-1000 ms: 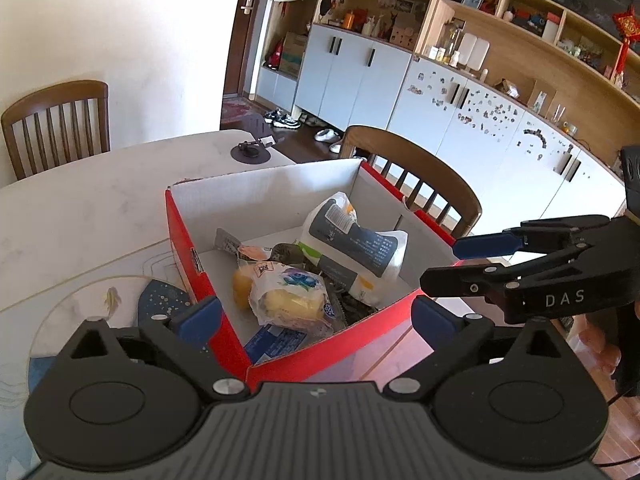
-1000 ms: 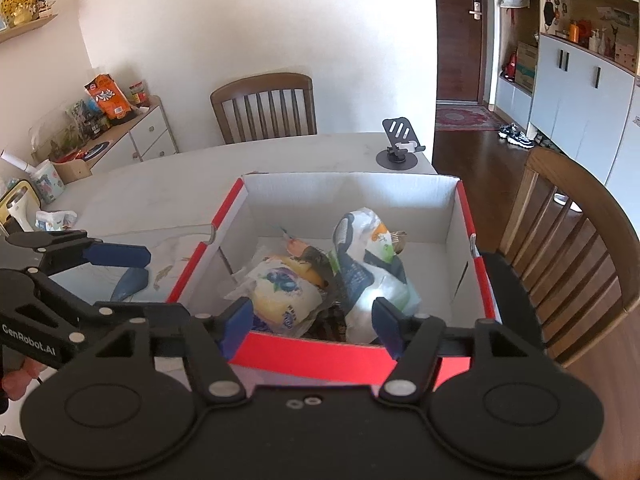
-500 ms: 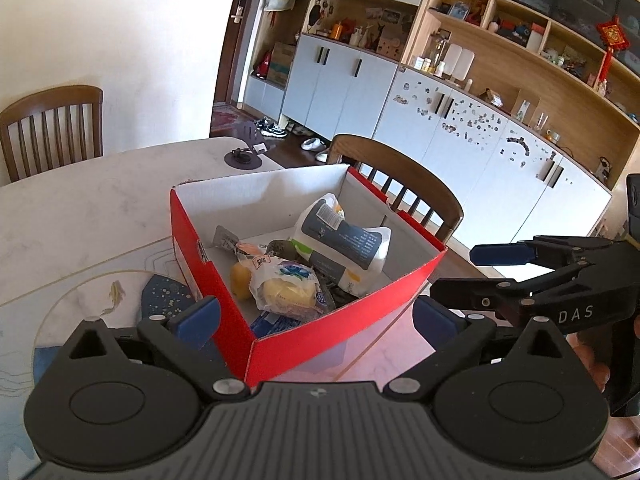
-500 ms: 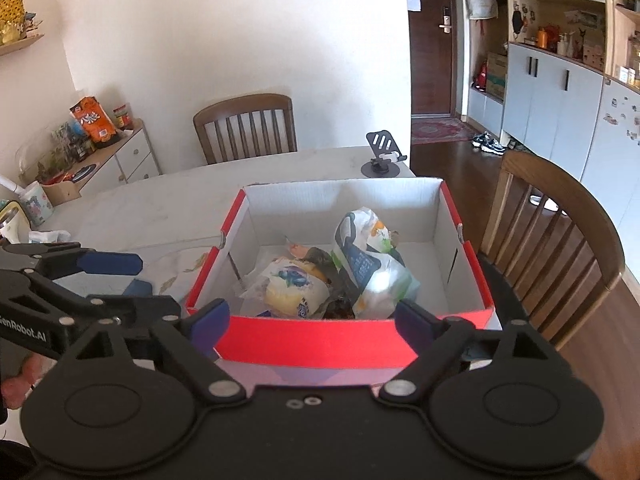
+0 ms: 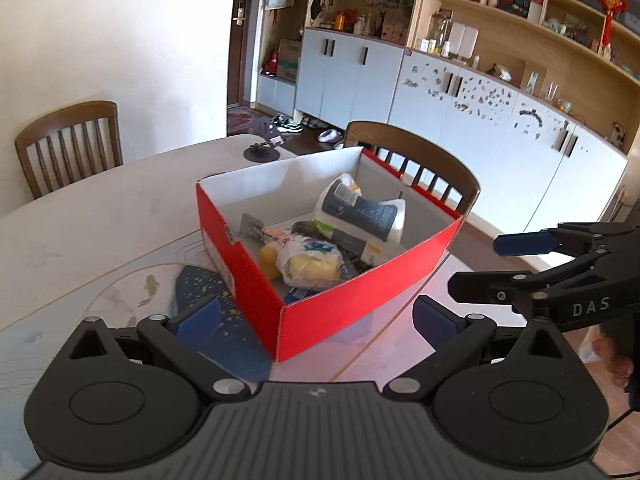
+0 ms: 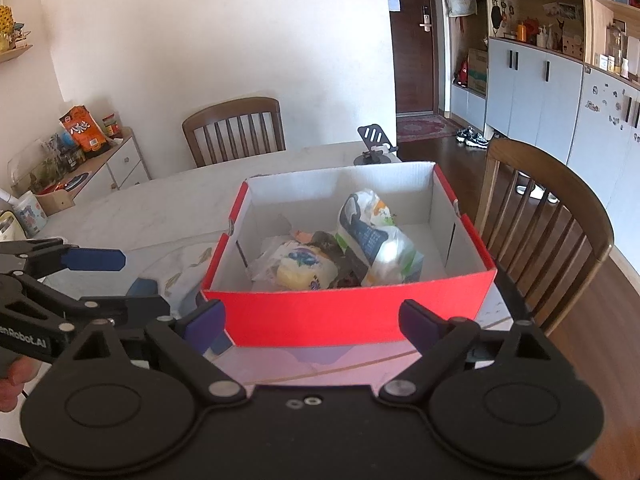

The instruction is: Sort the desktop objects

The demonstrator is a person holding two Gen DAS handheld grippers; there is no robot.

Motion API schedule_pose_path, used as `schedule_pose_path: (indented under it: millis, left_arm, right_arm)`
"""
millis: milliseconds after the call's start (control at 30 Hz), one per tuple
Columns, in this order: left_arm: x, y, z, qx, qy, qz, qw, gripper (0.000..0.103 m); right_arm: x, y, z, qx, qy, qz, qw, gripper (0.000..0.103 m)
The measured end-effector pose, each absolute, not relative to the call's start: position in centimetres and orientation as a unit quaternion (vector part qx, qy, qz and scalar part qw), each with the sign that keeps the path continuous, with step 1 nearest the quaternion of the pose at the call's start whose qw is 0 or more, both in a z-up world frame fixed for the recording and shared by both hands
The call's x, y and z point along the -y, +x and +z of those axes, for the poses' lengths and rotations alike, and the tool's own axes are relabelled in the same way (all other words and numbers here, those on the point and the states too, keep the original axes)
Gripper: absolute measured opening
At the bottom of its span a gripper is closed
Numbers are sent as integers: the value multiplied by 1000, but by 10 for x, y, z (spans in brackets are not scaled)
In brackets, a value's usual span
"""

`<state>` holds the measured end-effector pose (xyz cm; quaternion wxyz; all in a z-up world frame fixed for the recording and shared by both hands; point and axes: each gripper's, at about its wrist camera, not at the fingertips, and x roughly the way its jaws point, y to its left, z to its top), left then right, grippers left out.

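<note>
Both my grippers, left (image 5: 316, 320) and right (image 6: 312, 320), are spread wide and empty, the right's jaws having just opened; red cardboard box (image 6: 352, 312) sits on the pale table (image 6: 132, 212), long side across my right view

Both tools are matte black plastic. The left hand-held gripper (image 5: 316, 318) has two round disc housings flanking a ribbed central body, angular linkage arms fixed by silver screws, and blue pads on its fingers (image 5: 198, 316). The right hand-held gripper (image 6: 312, 320) is built the same, with two small round fittings at the centre of its body and purple-blue pads. Seen from the side, the right one carries white lettering "DAS", the left one white lettering ending "Robot.AI". A thin black cable (image 5: 622, 416) trails below the right one.
</note>
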<state>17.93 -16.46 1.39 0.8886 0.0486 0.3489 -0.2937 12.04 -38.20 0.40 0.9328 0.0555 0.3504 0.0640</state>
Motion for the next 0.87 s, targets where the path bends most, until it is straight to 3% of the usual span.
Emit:
schedule_pose_path:
  millis: [867]
  left_arm:
    - [153,178,1,-373,54,-276,884,103]
  right_arm:
    - [367,110,-4,-367,52,57,927,94]
